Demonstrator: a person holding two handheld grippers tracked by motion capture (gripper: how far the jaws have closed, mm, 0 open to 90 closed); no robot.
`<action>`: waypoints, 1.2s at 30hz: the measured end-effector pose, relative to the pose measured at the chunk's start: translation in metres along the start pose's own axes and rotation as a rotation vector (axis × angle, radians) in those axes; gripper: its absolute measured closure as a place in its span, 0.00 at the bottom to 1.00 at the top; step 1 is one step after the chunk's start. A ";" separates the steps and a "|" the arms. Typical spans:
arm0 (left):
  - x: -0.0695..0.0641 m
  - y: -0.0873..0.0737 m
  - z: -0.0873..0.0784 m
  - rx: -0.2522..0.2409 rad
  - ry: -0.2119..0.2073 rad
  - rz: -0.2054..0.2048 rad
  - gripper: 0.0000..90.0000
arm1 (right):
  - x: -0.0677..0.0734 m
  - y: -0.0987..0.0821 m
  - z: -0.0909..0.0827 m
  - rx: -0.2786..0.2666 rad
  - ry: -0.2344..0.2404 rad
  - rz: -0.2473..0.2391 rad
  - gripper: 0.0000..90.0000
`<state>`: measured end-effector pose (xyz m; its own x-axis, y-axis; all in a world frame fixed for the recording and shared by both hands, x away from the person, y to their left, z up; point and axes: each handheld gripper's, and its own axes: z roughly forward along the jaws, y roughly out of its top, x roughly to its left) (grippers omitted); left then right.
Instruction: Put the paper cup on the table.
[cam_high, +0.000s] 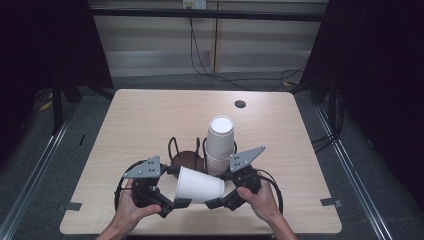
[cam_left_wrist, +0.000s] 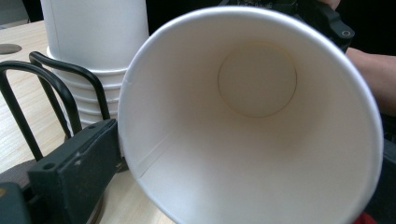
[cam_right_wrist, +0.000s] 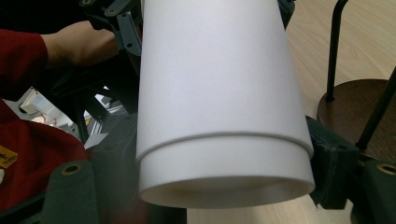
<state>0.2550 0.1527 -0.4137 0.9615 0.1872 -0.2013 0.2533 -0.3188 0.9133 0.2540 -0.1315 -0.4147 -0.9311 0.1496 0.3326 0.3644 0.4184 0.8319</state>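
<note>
Plainly, the paper cup (cam_high: 199, 185) I'm working with is light, thin-walled and easy to crush; it lies on its side in the air between my two tools, just above the near edge of the worktop (cam_high: 150, 115). My right hand-held gripper (cam_high: 214, 203) is clenched across its narrow base end, one black jaw on each side of the wall in the right gripper view, and that stiffer bottom ring is where I judge a hold is safest. My left hand-held gripper (cam_high: 176, 204) is released, its jaws spread wide at the cup's open mouth; the rim there would buckle under a hard squeeze, and the smooth paper could slip. Beyond my right tool a stack of cups (cam_high: 220, 142) stands upright in a black wire holder (cam_high: 187, 155), close behind the cup.
</note>
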 end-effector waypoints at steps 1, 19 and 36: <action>0.000 0.000 0.000 -0.003 0.005 -0.001 0.00 | 0.000 0.000 0.000 0.002 0.003 0.001 0.28; 0.001 -0.001 0.001 -0.027 -0.039 -0.018 0.06 | 0.000 -0.002 0.004 0.008 0.010 0.000 0.28; -0.002 0.002 -0.002 -0.004 -0.056 -0.013 0.14 | -0.001 -0.003 0.004 0.005 -0.015 0.005 0.18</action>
<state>0.2537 0.1539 -0.4109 0.9626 0.1394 -0.2324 0.2655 -0.3128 0.9120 0.2540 -0.1293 -0.4188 -0.9295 0.1650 0.3298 0.3688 0.4218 0.8283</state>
